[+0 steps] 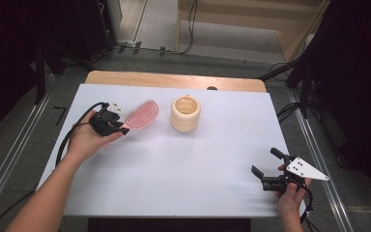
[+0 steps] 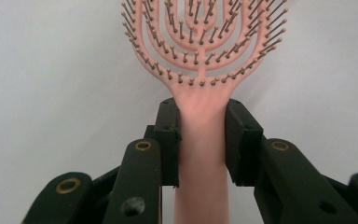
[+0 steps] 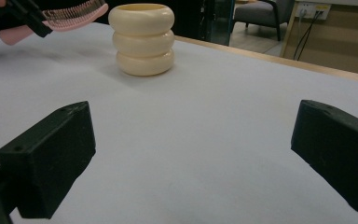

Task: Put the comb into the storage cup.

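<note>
A white table (image 1: 174, 164) carries a cream ribbed holder (image 1: 185, 113), shaped like three stacked rings and open at the top, standing upright at the far middle. To its left, the left gripper (image 2: 200, 135) has its jaws closed on the handle of a pink hairbrush (image 2: 200, 56), whose bristled head reaches toward the holder and stops near it without touching; the head is off the surface. At the near right corner, the right gripper (image 1: 269, 166) hovers with jaws spread wide, holding nothing.
</note>
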Motion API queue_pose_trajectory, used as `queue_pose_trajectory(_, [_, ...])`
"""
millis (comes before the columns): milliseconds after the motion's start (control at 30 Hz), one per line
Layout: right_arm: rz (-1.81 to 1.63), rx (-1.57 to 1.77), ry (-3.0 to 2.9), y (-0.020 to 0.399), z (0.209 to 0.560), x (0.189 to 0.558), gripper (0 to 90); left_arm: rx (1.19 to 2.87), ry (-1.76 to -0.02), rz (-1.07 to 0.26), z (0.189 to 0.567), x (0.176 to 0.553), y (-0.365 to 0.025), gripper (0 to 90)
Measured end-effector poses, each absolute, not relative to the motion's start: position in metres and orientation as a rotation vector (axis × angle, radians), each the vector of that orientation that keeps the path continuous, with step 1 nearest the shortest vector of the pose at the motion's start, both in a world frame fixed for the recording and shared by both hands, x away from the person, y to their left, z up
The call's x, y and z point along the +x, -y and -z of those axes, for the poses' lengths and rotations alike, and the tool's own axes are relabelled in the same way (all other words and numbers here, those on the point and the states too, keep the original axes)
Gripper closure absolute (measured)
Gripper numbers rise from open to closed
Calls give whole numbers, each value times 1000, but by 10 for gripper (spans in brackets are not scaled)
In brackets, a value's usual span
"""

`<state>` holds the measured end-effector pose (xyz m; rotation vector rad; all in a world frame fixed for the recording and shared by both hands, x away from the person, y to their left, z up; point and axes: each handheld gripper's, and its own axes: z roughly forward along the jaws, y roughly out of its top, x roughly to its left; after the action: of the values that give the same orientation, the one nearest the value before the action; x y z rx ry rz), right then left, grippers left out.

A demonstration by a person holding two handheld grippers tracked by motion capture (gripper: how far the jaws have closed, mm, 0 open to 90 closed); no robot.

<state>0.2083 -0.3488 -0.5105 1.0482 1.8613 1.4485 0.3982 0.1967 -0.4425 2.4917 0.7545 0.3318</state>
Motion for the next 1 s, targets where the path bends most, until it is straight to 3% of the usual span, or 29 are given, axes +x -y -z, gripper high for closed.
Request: queue_pose_trajectory(1000, [-1546,1024,-1932,309,462,242,0,2319,-715,-407,436,359,-200,700])
